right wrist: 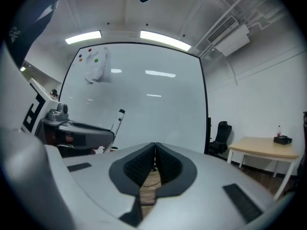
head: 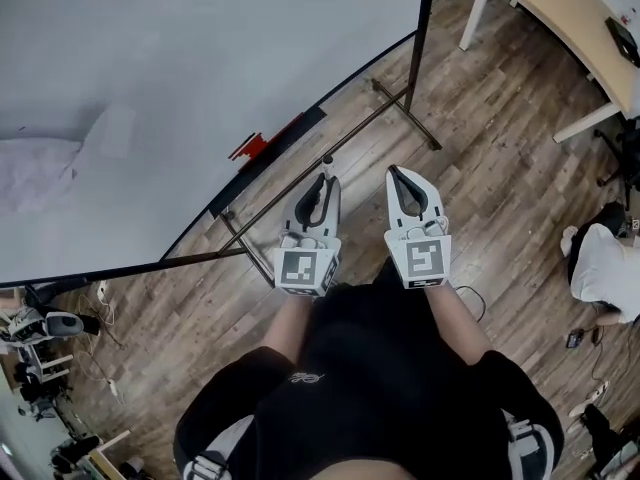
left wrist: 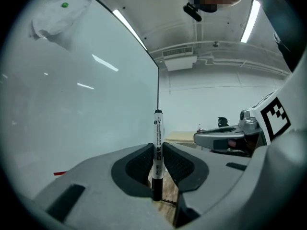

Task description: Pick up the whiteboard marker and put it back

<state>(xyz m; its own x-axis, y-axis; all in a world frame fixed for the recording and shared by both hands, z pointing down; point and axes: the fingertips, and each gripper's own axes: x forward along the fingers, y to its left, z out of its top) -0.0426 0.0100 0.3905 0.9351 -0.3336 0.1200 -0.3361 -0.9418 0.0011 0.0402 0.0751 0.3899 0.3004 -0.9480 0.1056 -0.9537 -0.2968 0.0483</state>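
Observation:
The whiteboard marker (left wrist: 157, 140), white with a black cap, stands upright between the pads of my left gripper (left wrist: 157, 151), which is shut on it. In the head view the left gripper (head: 324, 178) is held out level over the floor, with the marker's (head: 326, 161) tip showing just past its fingertips. My right gripper (head: 396, 173) is alongside it to the right, shut with nothing between its pads (right wrist: 154, 152). The whiteboard (head: 170, 78) stands ahead and to the left. From the right gripper view the marker (right wrist: 117, 120) leans in front of the whiteboard (right wrist: 153, 85).
A red piece (head: 249, 147) sits at the board's lower edge and a white cloth (head: 40, 168) hangs on its face. The board's metal stand (head: 400, 108) crosses the wooden floor ahead. A light table (head: 560, 18) stands far right, and a person (head: 605, 268) is low at the right.

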